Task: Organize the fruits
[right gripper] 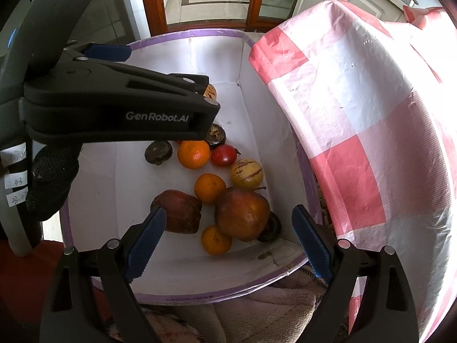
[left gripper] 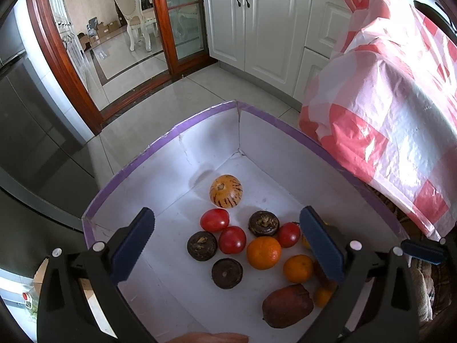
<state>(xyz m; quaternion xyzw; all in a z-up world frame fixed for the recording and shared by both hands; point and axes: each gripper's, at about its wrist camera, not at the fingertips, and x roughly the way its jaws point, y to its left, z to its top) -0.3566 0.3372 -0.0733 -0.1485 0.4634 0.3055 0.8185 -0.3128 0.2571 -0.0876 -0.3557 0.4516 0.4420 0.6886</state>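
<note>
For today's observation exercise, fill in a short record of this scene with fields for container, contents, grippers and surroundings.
container: white box with purple rim
contents: oranges, tomatoes, dark round fruits, striped yellow melon, large reddish-brown fruit
left gripper: open, above the fruit, holding nothing
right gripper: open, holding nothing
surroundings: red-and-white checked bag beside box

Tiled floor [left gripper: 182, 97] — white cabinets [left gripper: 257, 28], perhaps kitchen.

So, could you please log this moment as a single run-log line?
left gripper: open, empty, over box | right gripper: open, empty | fruits: loose in white purple-rimmed cardboard box | red-and-white checked plastic bag: beside box
</note>
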